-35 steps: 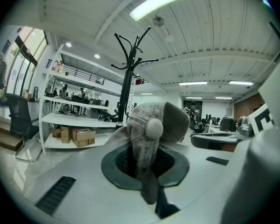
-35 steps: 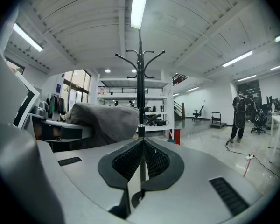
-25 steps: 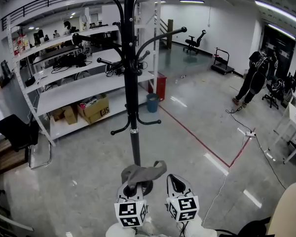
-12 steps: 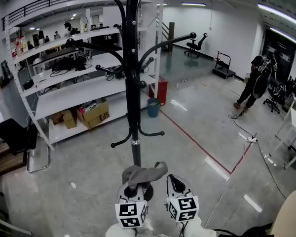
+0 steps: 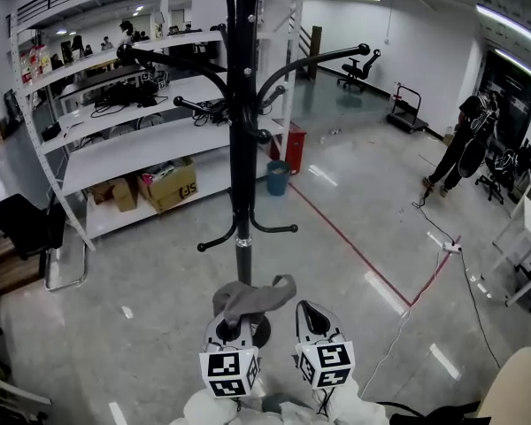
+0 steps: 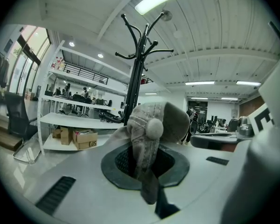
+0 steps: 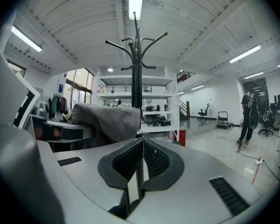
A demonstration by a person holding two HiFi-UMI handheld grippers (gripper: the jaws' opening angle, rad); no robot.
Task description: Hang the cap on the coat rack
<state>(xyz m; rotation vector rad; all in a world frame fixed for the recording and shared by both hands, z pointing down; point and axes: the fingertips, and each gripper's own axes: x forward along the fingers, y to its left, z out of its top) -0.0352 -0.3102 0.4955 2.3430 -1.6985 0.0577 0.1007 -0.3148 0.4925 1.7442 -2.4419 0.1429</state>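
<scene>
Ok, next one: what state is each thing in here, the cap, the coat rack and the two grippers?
cap: pinched in the left gripper, draped over its jaws, not on any hook.
coat rack: upright, the hooks in view all bare.
left gripper: shut on the cap, held short of the rack.
right gripper: jaws together, nothing between them.

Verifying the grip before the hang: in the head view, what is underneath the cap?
The cap drapes over the left gripper, which is shut on it. Its jaw tips are covered. Farther down, the coat rack's base is partly hidden.
</scene>
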